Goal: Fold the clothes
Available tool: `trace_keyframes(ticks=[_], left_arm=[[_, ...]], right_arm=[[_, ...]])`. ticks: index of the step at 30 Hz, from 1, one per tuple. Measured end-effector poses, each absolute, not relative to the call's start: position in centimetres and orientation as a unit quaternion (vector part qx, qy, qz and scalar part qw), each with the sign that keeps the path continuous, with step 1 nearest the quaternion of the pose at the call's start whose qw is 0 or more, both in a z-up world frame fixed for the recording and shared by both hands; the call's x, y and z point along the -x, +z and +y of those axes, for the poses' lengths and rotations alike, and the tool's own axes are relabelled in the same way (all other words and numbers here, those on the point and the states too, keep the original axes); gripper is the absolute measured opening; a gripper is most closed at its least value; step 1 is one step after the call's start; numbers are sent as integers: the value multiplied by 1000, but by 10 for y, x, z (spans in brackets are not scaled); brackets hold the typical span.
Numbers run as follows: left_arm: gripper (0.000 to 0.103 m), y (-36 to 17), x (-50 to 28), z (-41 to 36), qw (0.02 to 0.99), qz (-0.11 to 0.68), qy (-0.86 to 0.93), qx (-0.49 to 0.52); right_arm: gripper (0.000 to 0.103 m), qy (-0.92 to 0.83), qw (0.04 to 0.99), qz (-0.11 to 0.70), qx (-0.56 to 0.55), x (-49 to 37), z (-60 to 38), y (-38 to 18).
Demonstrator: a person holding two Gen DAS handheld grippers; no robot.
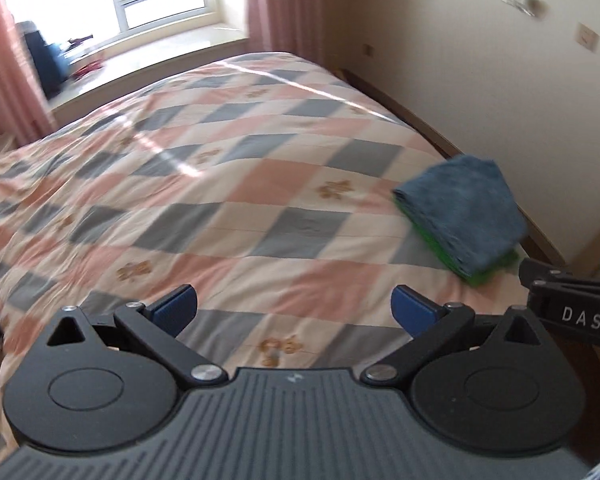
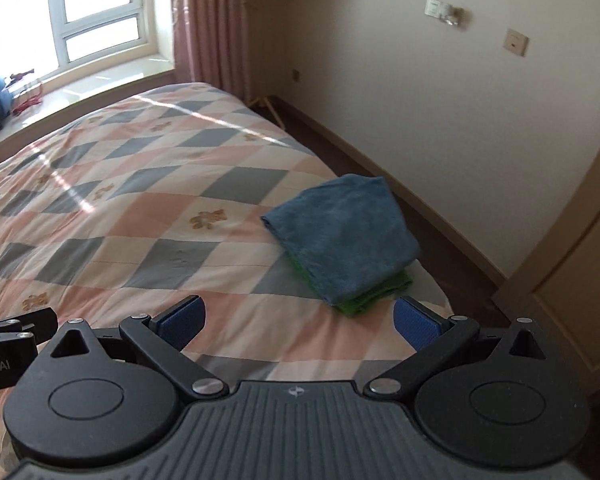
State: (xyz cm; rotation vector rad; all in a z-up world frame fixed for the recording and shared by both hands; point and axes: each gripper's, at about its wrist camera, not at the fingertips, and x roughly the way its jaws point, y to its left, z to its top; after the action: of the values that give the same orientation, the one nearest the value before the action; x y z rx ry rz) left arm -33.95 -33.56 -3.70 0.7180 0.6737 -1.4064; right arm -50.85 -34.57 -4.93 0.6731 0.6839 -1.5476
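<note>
Left gripper spread wide, nothing between the jaws, hovering over the quilted checked bedspread. Right gripper likewise wide and empty, just short of the stack. Blue cloth, plush and folded square, sits on a folded green cloth near the bed's right edge, likely parked clear of the working area.

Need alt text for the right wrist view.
A folded blue towel lies on a folded green one near the bed's right edge. The open right tool hovers empty in front of them.
</note>
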Motion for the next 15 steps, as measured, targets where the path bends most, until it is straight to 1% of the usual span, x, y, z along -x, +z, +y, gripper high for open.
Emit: trace_keyframes(ticks=[6, 15], left_arm=[[102, -42, 374, -365, 613, 271, -657, -344], [102, -64, 395, -411, 586, 280, -667, -365]], right_arm=[[103, -701, 573, 278, -321, 550, -358, -60], [103, -708, 541, 293, -346, 577, -387, -82]])
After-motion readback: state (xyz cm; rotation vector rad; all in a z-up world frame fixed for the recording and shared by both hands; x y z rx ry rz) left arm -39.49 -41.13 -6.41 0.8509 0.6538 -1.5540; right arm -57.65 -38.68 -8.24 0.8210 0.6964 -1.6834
